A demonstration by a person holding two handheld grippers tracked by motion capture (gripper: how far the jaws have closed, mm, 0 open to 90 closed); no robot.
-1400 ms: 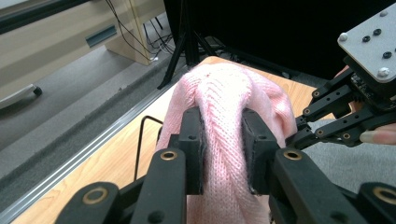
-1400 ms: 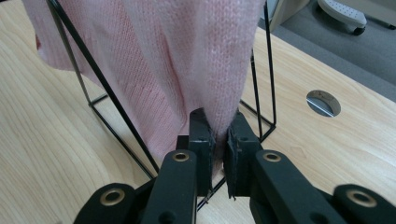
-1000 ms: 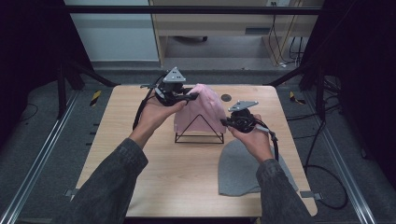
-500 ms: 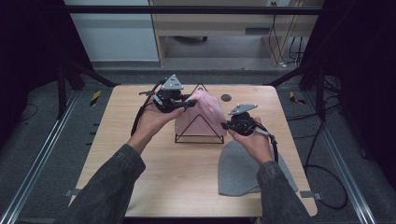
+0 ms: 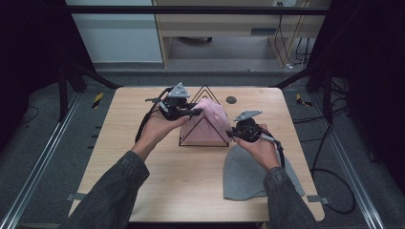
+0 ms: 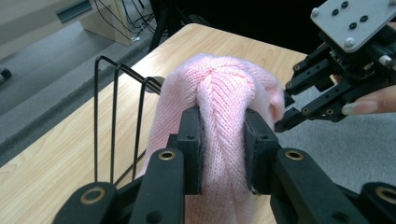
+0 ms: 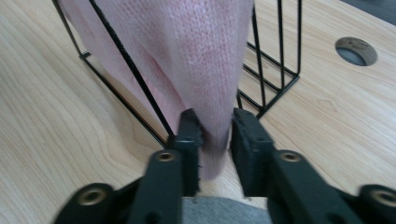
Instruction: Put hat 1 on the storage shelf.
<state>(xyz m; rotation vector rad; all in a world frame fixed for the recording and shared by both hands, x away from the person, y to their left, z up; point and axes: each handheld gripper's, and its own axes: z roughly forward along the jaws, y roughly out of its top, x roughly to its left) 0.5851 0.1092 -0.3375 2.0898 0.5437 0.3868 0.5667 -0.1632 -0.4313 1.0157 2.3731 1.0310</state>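
Observation:
A pink knitted hat (image 5: 212,117) lies draped over a black wire triangular rack (image 5: 204,88) in the middle of the table. My left gripper (image 5: 197,113) is shut on a fold near the hat's crown (image 6: 224,98), at the rack's left side. At the rack's right front corner, my right gripper (image 5: 230,135) is shut on the hat's lower edge (image 7: 212,140). In the left gripper view the right gripper (image 6: 287,119) shows at the upper right, against the hat. A grey hat (image 5: 253,174) lies flat under the right hand.
The wooden table (image 5: 124,143) has a round cable hole (image 5: 231,99) behind the rack. The rack's wires (image 7: 266,70) stand close to the right jaws. Cables trail off the table's right side (image 5: 329,176). The table's left and front parts carry nothing.
Both grippers have drawn the pink hat slightly down and toward me. The rack's top corner, hidden a second ago, now stands bare behind the hat.

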